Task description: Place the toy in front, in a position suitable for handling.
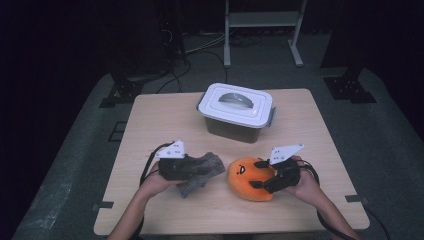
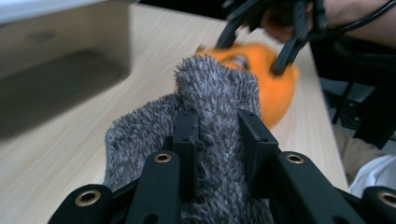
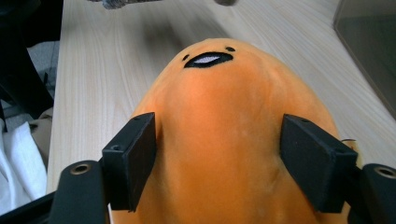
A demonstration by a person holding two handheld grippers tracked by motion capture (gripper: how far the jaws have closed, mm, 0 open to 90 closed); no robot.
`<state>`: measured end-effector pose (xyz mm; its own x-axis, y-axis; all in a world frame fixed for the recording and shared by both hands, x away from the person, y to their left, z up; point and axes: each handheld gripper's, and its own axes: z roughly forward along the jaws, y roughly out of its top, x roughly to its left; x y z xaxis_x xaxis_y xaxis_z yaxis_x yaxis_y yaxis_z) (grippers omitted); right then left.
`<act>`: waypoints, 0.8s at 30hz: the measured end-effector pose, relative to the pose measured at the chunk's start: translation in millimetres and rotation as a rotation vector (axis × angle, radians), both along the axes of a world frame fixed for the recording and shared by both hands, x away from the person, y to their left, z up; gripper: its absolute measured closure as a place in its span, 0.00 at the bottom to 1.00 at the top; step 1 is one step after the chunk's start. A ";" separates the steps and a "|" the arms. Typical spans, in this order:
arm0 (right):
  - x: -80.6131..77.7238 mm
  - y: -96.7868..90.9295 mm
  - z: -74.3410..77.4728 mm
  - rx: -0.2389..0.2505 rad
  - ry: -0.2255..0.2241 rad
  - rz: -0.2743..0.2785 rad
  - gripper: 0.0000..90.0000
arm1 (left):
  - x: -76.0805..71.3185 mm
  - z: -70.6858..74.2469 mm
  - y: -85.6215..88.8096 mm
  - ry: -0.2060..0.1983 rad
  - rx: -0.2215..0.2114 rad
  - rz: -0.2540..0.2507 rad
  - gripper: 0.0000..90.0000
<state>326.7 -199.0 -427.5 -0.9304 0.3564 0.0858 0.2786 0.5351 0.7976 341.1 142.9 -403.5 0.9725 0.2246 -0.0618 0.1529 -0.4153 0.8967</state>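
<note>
A grey fuzzy plush (image 1: 214, 165) hangs just above the wooden table (image 1: 165, 115) at the front left, and my left gripper (image 1: 198, 169) is shut on it. In the left gripper view both black jaws pinch the grey plush (image 2: 210, 88) at the left gripper (image 2: 219, 126), and its fur bulges out past them. To its right an orange plush (image 1: 242, 176) with a stitched face rests on the table. My right gripper (image 1: 255, 175) is shut on its sides. In the right gripper view the pads (image 3: 133, 161) press into the orange plush (image 3: 219, 93) at the right gripper (image 3: 219, 149).
A grey storage box with a white handled lid (image 1: 235, 106) stands at the table's middle back; its wall (image 2: 60, 60) is close in the left gripper view. A white metal frame (image 1: 262, 30) and cables lie on the floor beyond. Bare tabletop lies at both sides.
</note>
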 end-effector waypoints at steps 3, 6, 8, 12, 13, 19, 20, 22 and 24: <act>-0.6 1.4 0.0 -0.003 -0.008 0.004 0.30 | 2.0 1.4 -23.1 -0.009 0.000 -0.045 0.79; -1.1 0.6 0.4 -0.007 -0.013 0.005 0.30 | 4.2 -2.9 -37.5 -0.004 0.010 -0.058 0.79; -1.9 -0.2 0.7 -0.008 -0.015 0.002 0.30 | 6.0 -10.1 -45.3 0.007 0.044 -0.062 0.78; -2.9 -4.0 2.6 -0.006 -0.012 -0.007 0.30 | 5.6 -22.0 -49.1 0.026 0.079 -0.057 0.78; -3.4 -5.3 3.6 -0.006 -0.014 -0.006 0.30 | 5.4 -22.4 -48.1 0.022 0.087 -0.056 0.78; -10.0 -12.5 12.2 -0.016 -0.029 -0.009 0.29 | 3.8 -25.3 -43.7 0.019 0.114 -0.060 0.78; -10.9 -14.0 12.6 -0.019 -0.028 -0.011 0.29 | 3.7 -25.6 -43.5 0.017 0.119 -0.059 0.78; -12.0 -16.6 12.8 -0.026 -0.023 -0.013 0.28 | 3.4 -26.0 -43.4 0.015 0.123 -0.061 0.78; -12.3 -18.8 12.4 -0.027 -0.017 -0.012 0.28 | 3.4 -25.7 -43.7 0.014 0.126 -0.061 0.78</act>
